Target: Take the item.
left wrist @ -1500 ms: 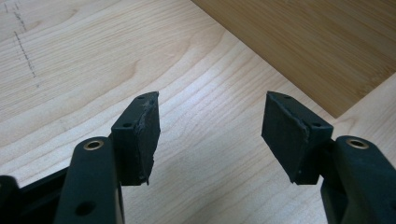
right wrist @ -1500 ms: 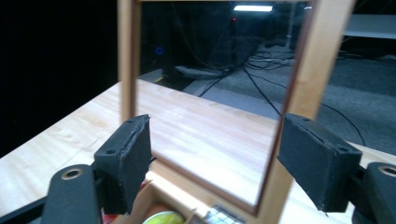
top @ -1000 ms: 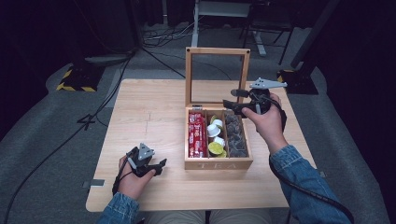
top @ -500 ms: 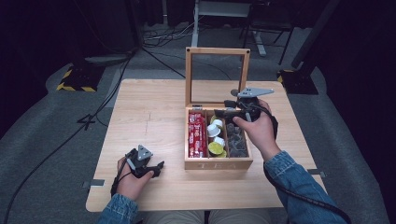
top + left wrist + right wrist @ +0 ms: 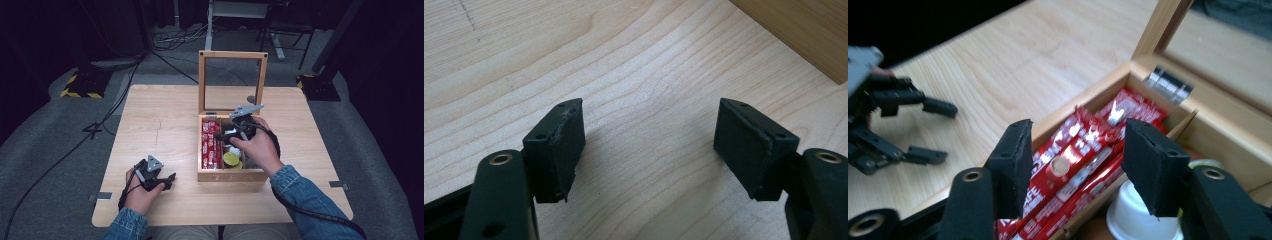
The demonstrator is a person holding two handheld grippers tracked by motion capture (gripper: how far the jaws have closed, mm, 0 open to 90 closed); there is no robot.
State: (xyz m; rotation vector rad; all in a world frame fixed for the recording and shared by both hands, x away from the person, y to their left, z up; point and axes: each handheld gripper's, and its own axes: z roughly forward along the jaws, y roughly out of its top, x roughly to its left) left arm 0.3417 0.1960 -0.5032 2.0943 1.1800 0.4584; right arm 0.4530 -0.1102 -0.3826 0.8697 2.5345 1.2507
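Two things have changed over the last second: the right gripper (image 5: 231, 136) has come in from the right side of the wooden box (image 5: 230, 176) and dropped lower over its left half, and its jaws have just been closing from wide to about half open, nothing pinched between them yet. In the right gripper view the red packets (image 5: 1075, 165) sit stacked in the left compartment directly behind the two black pads, so I judge this is the approach for a pick of one packet, grip not made. White cup (image 5: 1133, 217) lies just beside the packets, under the right pad; a yellow-green lidded cup (image 5: 230, 159) shows in the middle compartment in the high view. Box lid (image 5: 232, 82) stands upright and open. Left gripper (image 5: 159, 181) rests on the surface (image 5: 165, 120) near the front left of the box, jaws fairly wide and just opened a little further, only bare wood between them, in the same spot as before. Next move needs a further drop and a squeeze on one packet; neighbours could get dragged along.
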